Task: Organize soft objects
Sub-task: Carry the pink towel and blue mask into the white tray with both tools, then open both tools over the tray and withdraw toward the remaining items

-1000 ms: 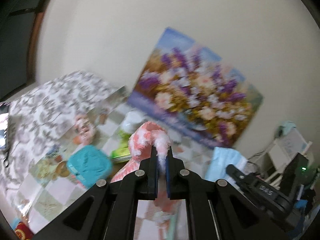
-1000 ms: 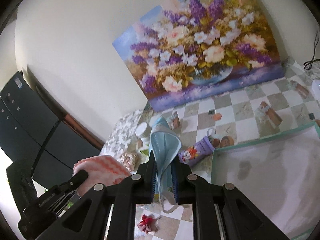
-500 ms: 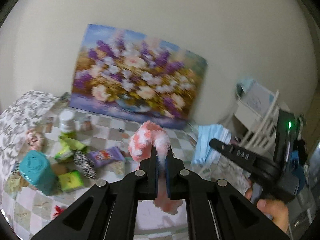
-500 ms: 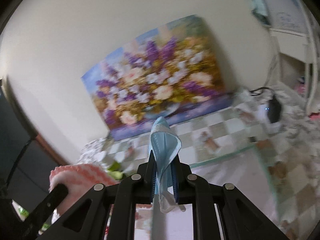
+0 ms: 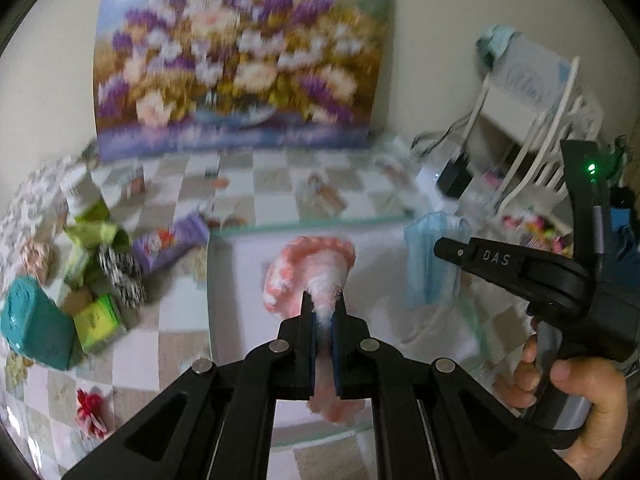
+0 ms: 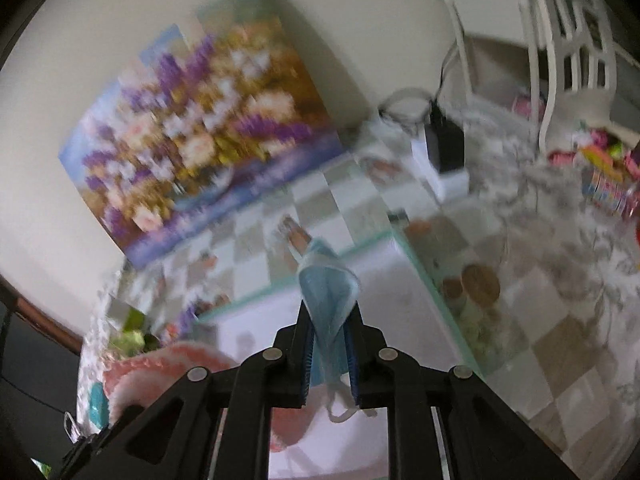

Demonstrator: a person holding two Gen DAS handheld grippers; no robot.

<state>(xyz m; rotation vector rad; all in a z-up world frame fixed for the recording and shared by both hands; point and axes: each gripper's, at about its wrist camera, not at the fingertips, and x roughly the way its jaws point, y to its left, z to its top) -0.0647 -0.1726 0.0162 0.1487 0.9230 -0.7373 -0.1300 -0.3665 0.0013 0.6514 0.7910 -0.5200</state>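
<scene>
Room: cream wall behind, with a big flower painting (image 5: pixel 240 68) leaning on it at the back of the checked tabletop (image 5: pixel 280 184).
Landmark: pale mat (image 5: pixel 248 280) edged in green, lying flat on the tabletop in front of the painting.
Clutter: teal box (image 5: pixel 32 328), green packets and a purple pack sit just off the mat's left edge.
Left tongs (image 5: pixel 322 316): jaws pinched tight on a fluffy pink-and-white cloth (image 5: pixel 308 272), which arches up out of the tips and droops below them, hanging over the mat's middle.
Right tongs (image 6: pixel 328 336): jaws beginning to ease apart, with a folded blue face mask (image 6: pixel 326 292) between the pads, its long axis running up out of the tips, loops dangling underneath.
Key relation: both soft things hang over the mat, pink cloth to the left of the mask; I judge the mask the one about to drop onto the mat's right half.
</scene>
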